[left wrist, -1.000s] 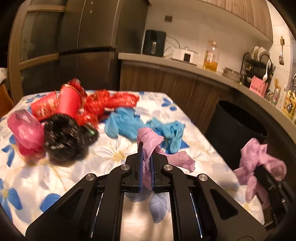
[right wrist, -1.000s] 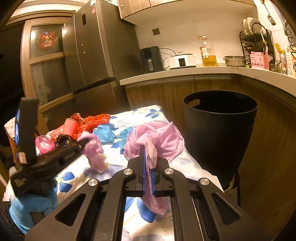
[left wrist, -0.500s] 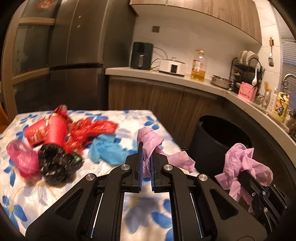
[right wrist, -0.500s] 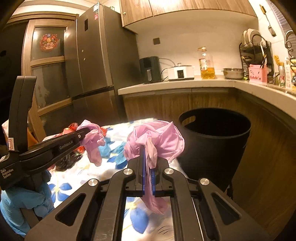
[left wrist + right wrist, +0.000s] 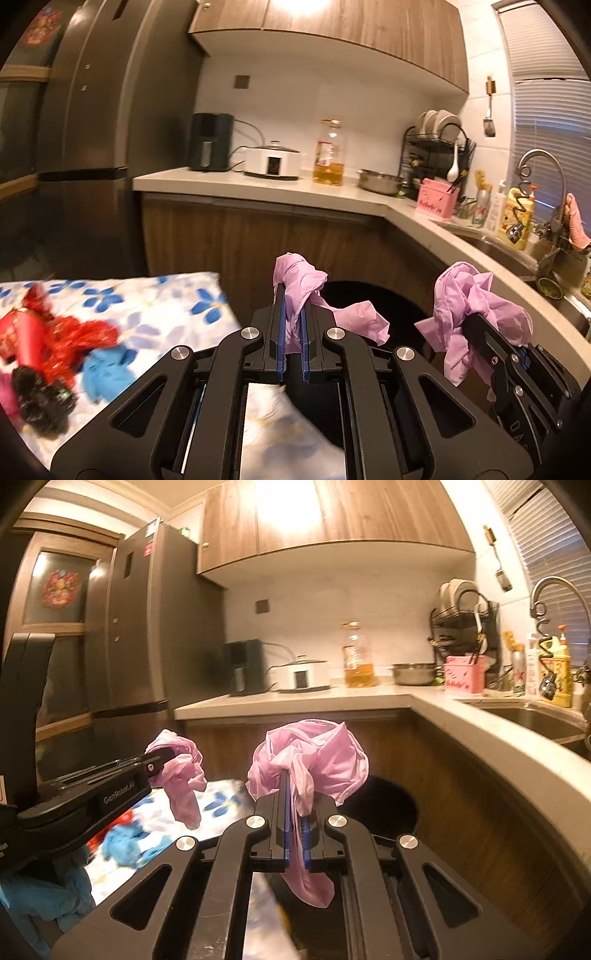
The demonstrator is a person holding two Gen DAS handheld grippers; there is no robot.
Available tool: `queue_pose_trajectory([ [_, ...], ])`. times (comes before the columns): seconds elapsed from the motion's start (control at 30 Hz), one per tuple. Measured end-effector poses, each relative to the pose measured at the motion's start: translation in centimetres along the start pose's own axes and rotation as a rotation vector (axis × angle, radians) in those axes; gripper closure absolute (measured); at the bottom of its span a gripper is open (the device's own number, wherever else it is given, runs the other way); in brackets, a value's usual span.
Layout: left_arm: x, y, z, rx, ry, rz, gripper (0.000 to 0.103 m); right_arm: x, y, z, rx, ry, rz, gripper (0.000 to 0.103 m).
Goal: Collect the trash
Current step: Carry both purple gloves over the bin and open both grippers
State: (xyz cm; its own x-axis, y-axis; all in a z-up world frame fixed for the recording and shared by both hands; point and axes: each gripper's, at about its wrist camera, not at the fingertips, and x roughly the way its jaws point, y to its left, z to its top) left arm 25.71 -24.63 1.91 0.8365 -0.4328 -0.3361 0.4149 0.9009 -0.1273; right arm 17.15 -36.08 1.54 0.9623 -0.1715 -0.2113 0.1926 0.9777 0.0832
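My left gripper [image 5: 291, 295] is shut on a crumpled pink glove [image 5: 306, 291], held in the air past the table's corner. My right gripper [image 5: 295, 779] is shut on a second pink glove [image 5: 317, 753], which bulges above the pads and hangs below them. Each gripper shows in the other's view: the right one [image 5: 480, 317] with its glove [image 5: 476, 295], the left one [image 5: 162, 757] with its glove [image 5: 184, 771]. The black trash bin [image 5: 388, 805] opens just beyond and below both gloves. Red wrappers [image 5: 48, 336], a blue glove [image 5: 107, 369] and a black bag [image 5: 40, 398] lie on the floral table [image 5: 155, 299].
A wooden counter [image 5: 332, 192] runs behind the bin and curves right to a sink [image 5: 535, 720], carrying an air fryer, cooker, oil bottle and dish rack. A tall fridge [image 5: 147, 627] stands at the left. A hand in a blue glove [image 5: 44, 893] holds the left gripper.
Both grippers have risen and swung right, away from the table toward the bin, each still shut on its pink glove. The table trash has slid to the lower left of both views.
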Motion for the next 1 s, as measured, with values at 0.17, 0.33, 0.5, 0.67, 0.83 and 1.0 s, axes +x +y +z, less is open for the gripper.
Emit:
queue_pose_trajectory([
  [0.17, 2.6, -2.0, 0.8, 0.023, -0.002, -0.044, 0.097, 1.0, -1.8, 0.5, 0.001, -0.011, -0.030, 0.097],
  [0.33, 4.6, -3.1, 0.8, 0.043, 0.004, -0.052, 0.097, 2.4, -3.2, 0.6, 0.018, 0.000, -0.043, 0.097],
  [0.5, 6.0, -3.9, 0.8, 0.065, 0.009, -0.058, 0.097, 3.1, -3.6, 0.7, 0.018, 0.009, -0.045, 0.097],
  [0.67, 7.2, -4.3, 0.5, 0.075, 0.026, -0.060, 0.097, 3.7, -3.6, 0.9, 0.015, 0.009, -0.038, 0.097],
  [0.83, 8.1, -4.6, 0.2, 0.092, 0.041, -0.074, 0.097, 4.4, -4.1, 0.8, 0.019, 0.015, -0.028, 0.097],
  [1.0, 9.0, -4.6, -0.3, 0.115, 0.056, -0.080, 0.096, 4.8, -4.5, 0.5, 0.024, 0.022, -0.039, 0.088],
])
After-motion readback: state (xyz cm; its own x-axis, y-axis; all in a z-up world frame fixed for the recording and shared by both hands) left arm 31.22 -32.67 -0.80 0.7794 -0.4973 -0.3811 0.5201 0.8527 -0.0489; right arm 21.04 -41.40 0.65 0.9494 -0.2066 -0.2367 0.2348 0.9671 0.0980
